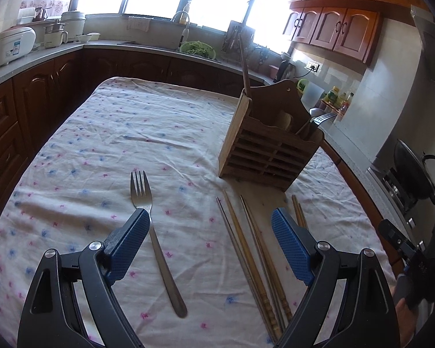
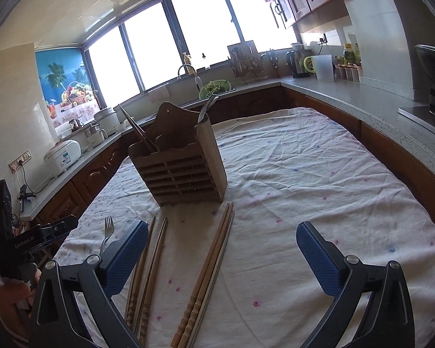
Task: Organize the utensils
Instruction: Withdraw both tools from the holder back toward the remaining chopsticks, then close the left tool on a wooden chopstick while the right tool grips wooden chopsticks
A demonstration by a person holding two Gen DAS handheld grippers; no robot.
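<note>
- Left gripper (image 1: 208, 226): jaws wide apart, nothing clamped. It hangs over the cloth nearer the camera than the wooden utensil caddy (image 1: 268, 148); fork and chopsticks show in the gap, below the pads, whether touched is unclear.
- Right gripper (image 2: 221, 239): jaws wide apart, gripping nothing. A chopstick pair lies on the cloth in its gap.
- Steel fork (image 1: 155, 240): flat on the cloth, tines pointing away from the camera, left of the caddy and nearer the camera.
- Wooden chopsticks (image 1: 248, 249): several loose ones lying lengthwise, tips just short of the caddy's slatted front. Right wrist view splits them into a left pair (image 2: 149, 264) and a right pair (image 2: 210, 264).
- Caddy: upright, slatted front, arched back board. One dark chopstick (image 1: 244, 66) leans out of its left compartment; a fork (image 1: 322, 118) and a spoon sit in the right one.
- Surface: table under a wrinkled white tablecloth (image 1: 107, 145) with small pink and blue flowers.
- Room: kitchen behind the caddy. Grey countertop (image 2: 348, 95) over dark wood cabinets, bright window band, sink tap (image 2: 188, 72), green colander, rice cooker (image 1: 11, 45) on the left run, kettle (image 2: 297, 63) and jars on the right.
</note>
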